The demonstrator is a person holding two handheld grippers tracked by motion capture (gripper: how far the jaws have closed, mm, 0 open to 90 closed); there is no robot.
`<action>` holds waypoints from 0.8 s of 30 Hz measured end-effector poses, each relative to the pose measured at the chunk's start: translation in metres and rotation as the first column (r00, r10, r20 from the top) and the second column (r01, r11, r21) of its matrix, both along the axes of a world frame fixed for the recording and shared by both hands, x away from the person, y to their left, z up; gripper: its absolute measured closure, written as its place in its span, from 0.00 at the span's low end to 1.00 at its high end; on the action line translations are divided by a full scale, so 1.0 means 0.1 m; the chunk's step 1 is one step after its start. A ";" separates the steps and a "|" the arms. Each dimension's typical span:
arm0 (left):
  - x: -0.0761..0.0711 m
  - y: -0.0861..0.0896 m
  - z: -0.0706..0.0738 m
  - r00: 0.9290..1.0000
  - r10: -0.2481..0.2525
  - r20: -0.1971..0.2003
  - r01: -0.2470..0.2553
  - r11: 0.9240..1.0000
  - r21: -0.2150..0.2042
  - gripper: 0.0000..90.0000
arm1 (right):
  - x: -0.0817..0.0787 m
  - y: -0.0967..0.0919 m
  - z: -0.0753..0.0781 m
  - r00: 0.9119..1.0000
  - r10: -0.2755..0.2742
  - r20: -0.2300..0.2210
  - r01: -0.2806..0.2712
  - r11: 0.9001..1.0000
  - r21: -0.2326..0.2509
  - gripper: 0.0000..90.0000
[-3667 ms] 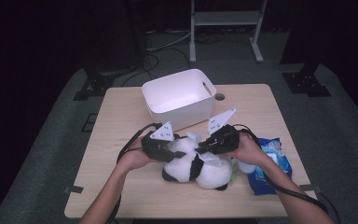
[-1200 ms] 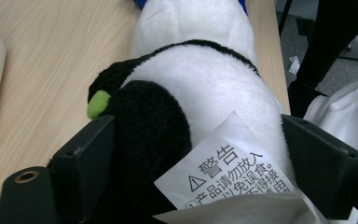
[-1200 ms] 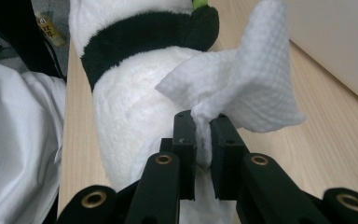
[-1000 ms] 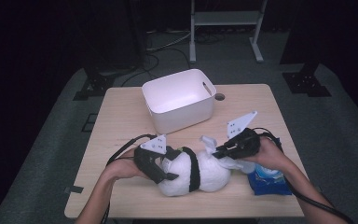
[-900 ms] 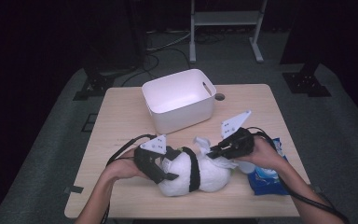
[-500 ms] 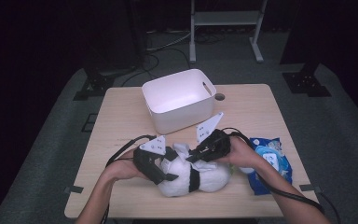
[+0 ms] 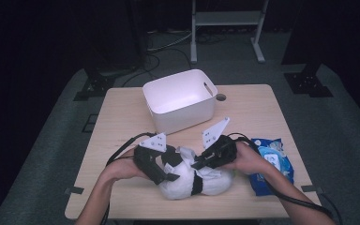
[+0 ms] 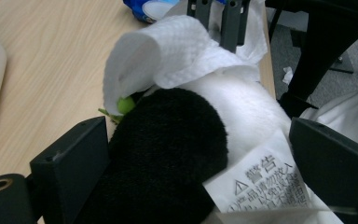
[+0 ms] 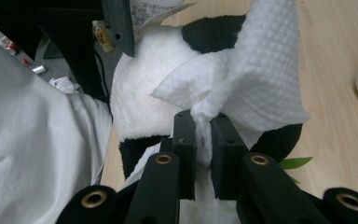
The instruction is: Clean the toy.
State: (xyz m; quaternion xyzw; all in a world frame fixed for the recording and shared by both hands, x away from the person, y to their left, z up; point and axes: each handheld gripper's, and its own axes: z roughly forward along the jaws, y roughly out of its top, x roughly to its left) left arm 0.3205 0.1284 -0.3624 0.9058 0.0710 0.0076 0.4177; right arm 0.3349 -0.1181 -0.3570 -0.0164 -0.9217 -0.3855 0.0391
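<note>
While the left gripper (image 7: 161,165) straddles the plush panda (image 7: 192,180) lying on the surface (image 7: 122,112), its jaws having just opened wider, the right gripper (image 9: 204,140), jaws clamped on a white wipe (image 9: 261,79), seems mid-wipe; next, drag the wipe across the fur.

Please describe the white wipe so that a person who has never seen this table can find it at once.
On the wooden table, in front of the white bin, lies a black-and-white plush panda. The wipe is the thin, dimpled white sheet draped over it, pinched in the right gripper.
</note>
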 end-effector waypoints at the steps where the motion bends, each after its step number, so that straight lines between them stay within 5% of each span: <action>1: -0.01 0.01 0.01 1.000 0.005 0.006 -0.005 1.000 -0.006 0.06 | -0.01 0.00 0.00 1.000 0.006 -0.002 -0.006 1.000 -0.005 0.90; 11: -0.01 -0.05 -0.12 0.998 -0.034 -0.058 0.034 0.999 0.006 0.05 | -0.07 0.16 0.12 0.997 0.067 0.037 -0.067 0.998 -0.007 0.90; 20: -0.04 -0.06 -0.14 0.998 -0.037 -0.060 0.037 0.999 0.002 0.04 | -0.11 0.47 0.20 0.990 0.115 0.075 -0.117 0.993 0.024 0.90; 24: -0.04 -0.05 -0.15 0.997 -0.034 -0.063 0.034 0.999 -0.002 0.04 | -0.10 0.46 0.20 0.990 0.120 0.070 -0.121 0.993 0.012 0.90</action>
